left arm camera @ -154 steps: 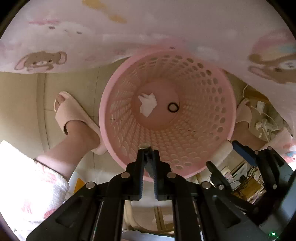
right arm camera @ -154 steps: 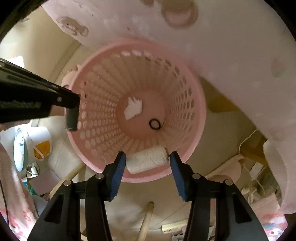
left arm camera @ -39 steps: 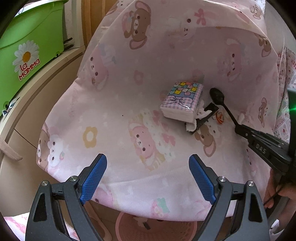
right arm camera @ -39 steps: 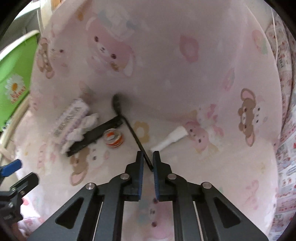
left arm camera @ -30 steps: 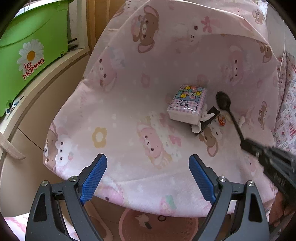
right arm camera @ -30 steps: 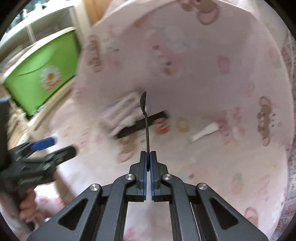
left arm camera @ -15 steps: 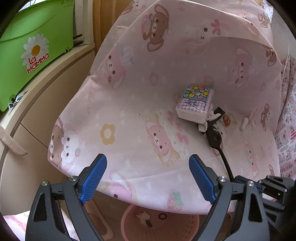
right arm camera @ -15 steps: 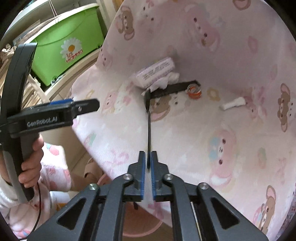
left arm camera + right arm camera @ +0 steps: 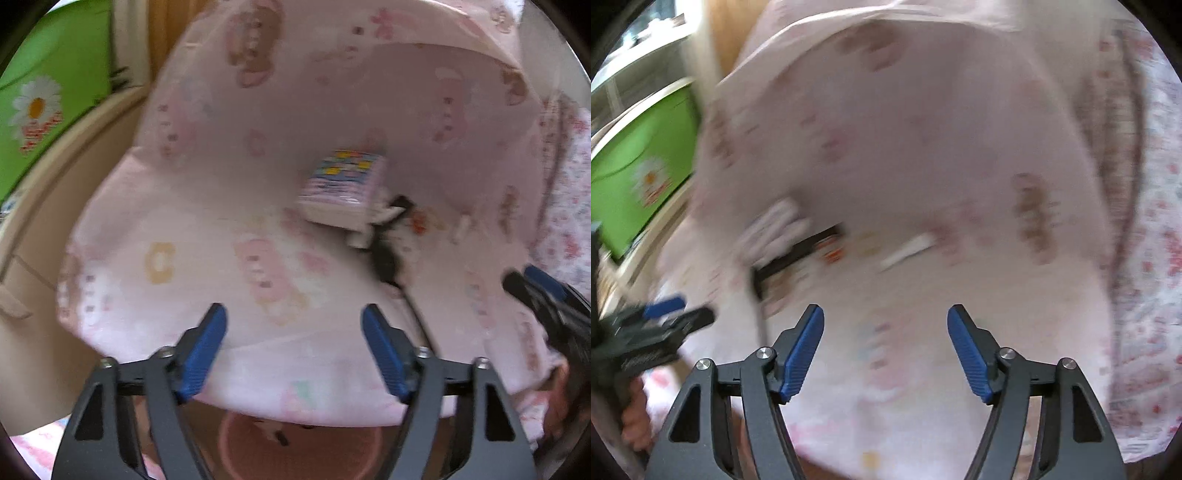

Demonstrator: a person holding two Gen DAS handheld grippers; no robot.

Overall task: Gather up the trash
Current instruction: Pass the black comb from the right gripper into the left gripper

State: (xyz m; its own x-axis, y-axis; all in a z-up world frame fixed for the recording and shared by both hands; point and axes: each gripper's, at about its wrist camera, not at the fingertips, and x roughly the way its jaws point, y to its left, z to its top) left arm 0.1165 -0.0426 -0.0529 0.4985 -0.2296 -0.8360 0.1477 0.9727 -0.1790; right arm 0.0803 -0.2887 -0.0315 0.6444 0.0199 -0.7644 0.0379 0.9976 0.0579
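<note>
Above a surface draped in a pink cartoon-bear cloth [image 9: 207, 206], both grippers point downward, and both views are blurred. The left gripper [image 9: 293, 350] has its blue-padded fingers spread with only cloth between them; they have just been closing a little. The right gripper [image 9: 885, 349] also has its fingers spread and empty; they have just been opening. A black spoon [image 9: 386, 260] appears just in front of the cloth's near edge, its thin handle running down toward that edge, free of both grippers. Further back on the cloth lies a small tissue pack [image 9: 341, 186], with a crumpled white tissue [image 9: 364, 236] and a black strip [image 9: 798, 253] just beside it, then a small orange-and-white item [image 9: 833, 253] and a white stick-like piece [image 9: 907, 253]. Below the cloth's near edge sits a pink basket [image 9: 236, 454] with a few scraps inside. A green storage box [image 9: 40, 99] stands at far left.
</note>
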